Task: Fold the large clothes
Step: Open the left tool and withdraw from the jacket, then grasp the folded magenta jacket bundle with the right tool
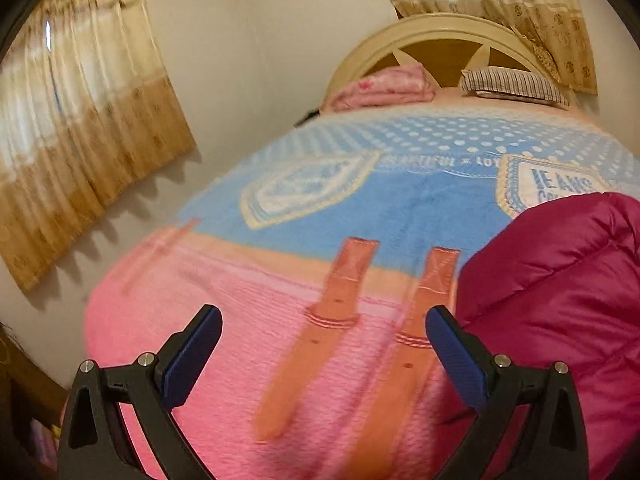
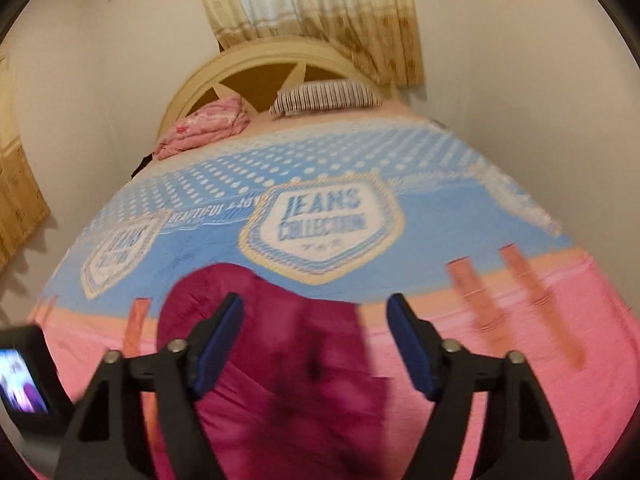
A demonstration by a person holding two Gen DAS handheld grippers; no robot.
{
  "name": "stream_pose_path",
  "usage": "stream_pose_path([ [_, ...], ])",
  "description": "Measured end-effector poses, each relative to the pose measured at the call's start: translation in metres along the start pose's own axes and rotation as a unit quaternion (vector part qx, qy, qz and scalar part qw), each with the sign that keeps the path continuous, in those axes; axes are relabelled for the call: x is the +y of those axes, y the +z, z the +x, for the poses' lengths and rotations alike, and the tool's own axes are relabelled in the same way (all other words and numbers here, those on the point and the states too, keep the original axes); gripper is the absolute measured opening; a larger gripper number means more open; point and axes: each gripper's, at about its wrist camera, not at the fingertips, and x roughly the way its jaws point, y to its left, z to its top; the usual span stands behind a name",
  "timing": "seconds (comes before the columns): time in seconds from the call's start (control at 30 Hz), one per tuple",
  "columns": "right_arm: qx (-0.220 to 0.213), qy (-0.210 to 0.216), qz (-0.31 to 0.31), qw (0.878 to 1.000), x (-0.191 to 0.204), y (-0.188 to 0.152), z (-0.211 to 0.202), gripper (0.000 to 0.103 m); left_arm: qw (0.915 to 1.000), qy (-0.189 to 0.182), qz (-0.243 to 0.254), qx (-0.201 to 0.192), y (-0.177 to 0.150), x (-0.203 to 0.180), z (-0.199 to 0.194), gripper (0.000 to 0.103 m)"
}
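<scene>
Bedspread [image 1: 304, 208] broad and bare leftward, magenta jacket [image 2: 288, 360] near its foot edge, both jaws apart, empty

L: my left tongs [image 1: 324, 322] angled downward, jaws spread wide, nothing between the blue pads [image 1: 192, 356] | R: my right tongs [image 2: 314, 312] angled downward, jaws apart, gripping nothing, black arms level in the lower view | both views blurred
</scene>
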Motion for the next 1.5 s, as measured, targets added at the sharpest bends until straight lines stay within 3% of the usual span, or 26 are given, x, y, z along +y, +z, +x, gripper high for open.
stream_pose_path([
  [0.07,-0.002,-0.010,-0.010,1.000,0.014,-0.006,0.021,0.072,0.9999,-0.009,0.000,0.004,0.004,-0.011,0.002,0.102],
  [0.17,0.025,-0.037,-0.027,0.999,0.015,-0.031,0.051,0.061,0.9998,-0.018,0.006,-0.003,0.006,-0.021,0.004,0.102],
  [0.37,0.039,-0.066,0.015,0.997,-0.027,-0.072,0.066,0.060,0.9987,-0.045,0.018,0.017,-0.001,-0.056,0.014,0.102],
  [0.6,0.032,-0.053,0.043,0.997,-0.050,-0.097,0.069,0.060,0.9967,-0.013,0.076,-0.024,-0.024,-0.094,0.008,0.102],
  [0.87,0.028,-0.029,0.071,0.997,-0.063,-0.110,0.076,0.060,0.9965,-0.018,0.081,-0.013,-0.032,-0.104,0.022,0.102],
  [1.5,0.064,-0.030,0.064,0.995,-0.063,-0.114,0.097,0.064,0.9966,-0.042,0.068,0.020,-0.037,-0.102,0.039,0.102],
])
